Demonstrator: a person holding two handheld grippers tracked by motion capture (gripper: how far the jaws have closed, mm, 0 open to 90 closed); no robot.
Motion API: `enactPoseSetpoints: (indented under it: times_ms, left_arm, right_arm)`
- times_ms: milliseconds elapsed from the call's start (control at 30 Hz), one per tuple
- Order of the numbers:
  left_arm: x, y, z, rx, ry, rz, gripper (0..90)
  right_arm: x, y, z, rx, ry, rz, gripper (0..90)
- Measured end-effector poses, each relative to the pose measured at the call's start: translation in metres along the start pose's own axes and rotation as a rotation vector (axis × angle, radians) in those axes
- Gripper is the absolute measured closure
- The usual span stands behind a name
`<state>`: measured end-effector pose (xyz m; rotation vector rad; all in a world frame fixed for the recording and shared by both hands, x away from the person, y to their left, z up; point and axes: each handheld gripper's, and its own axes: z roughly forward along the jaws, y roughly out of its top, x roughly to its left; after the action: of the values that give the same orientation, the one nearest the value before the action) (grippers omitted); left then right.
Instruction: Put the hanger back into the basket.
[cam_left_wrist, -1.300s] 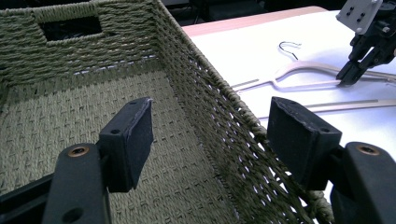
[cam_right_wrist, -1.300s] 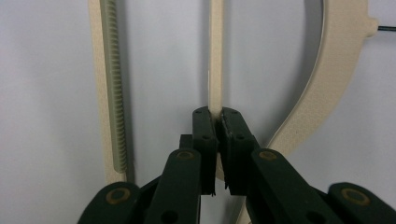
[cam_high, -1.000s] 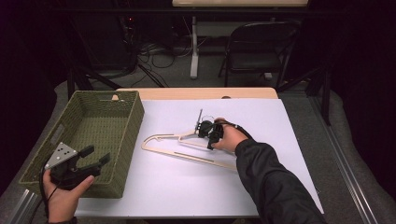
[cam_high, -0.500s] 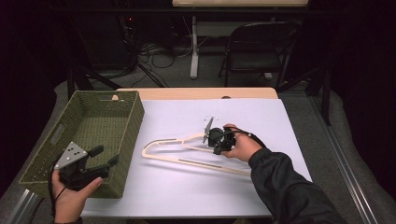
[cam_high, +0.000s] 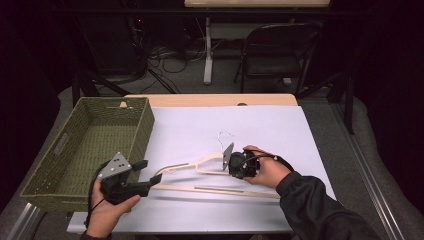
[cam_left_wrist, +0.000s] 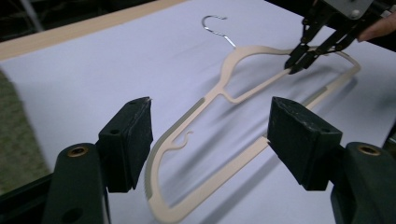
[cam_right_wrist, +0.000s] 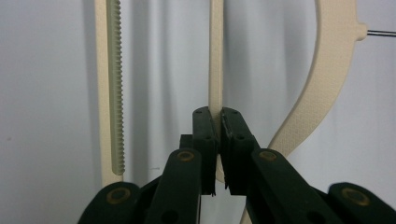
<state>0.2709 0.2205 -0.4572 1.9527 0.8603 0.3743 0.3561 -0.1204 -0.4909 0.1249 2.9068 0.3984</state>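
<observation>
The table (cam_high: 310, 130), covered in white, carries a woven green basket (cam_high: 85, 145) at its 9 o'clock edge and a cream plastic hanger (cam_high: 200, 165) lying flat near the middle, its wire hook (cam_high: 225, 136) pointing toward 12 o'clock. The right gripper (cam_high: 234, 162) sits at 3 o'clock of the hanger; its jaws are pressed together on a thin inner bar of the hanger (cam_right_wrist: 215, 70), pinching it. The left gripper (cam_high: 145, 177), at 9 o'clock of the hanger just beside the basket's near corner, has its jaws spread wide with nothing between the pads; the hanger's rounded end (cam_left_wrist: 159, 186) lies beyond them on the table. The right hand hides part of the hanger's shoulder in the high view, and the right gripper view cuts off most of the hanger.
</observation>
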Motion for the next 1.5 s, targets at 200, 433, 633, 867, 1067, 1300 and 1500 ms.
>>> enactPoseSetpoints:
  times_ms: [200, 433, 633, 867, 1067, 1300, 1500]
  left_arm:
    - [0.001, 0.006, 0.032, 0.064, -0.070, -0.008, 30.4]
    - [0.002, 0.018, 0.072, 0.152, -0.136, -0.025, 29.4]
    - [-0.006, 0.024, 0.095, 0.194, -0.164, 0.018, 27.8]
    - [-0.005, 0.021, 0.119, 0.267, -0.195, 0.002, 26.7]
    - [-0.009, 0.016, 0.134, 0.327, -0.222, 0.031, 26.8]
    - [-0.015, 0.010, 0.146, 0.377, -0.255, 0.063, 30.5]
    - [-0.018, 0.007, 0.151, 0.415, -0.256, 0.087, 34.8]
  right_arm:
    - [0.009, -0.003, 0.002, 0.005, 0.004, -0.023, 85.4]
    - [0.017, -0.002, 0.001, 0.002, -0.017, -0.056, 85.4]
    - [0.021, 0.000, 0.000, 0.004, -0.022, -0.079, 85.4]
    - [0.023, 0.000, 0.000, 0.020, -0.039, -0.097, 85.4]
    - [0.025, 0.001, -0.001, 0.016, -0.033, -0.106, 85.4]
    - [0.026, 0.001, -0.002, 0.001, -0.045, -0.114, 85.3]
    - [0.025, -0.001, -0.002, 0.006, -0.047, -0.112, 85.3]
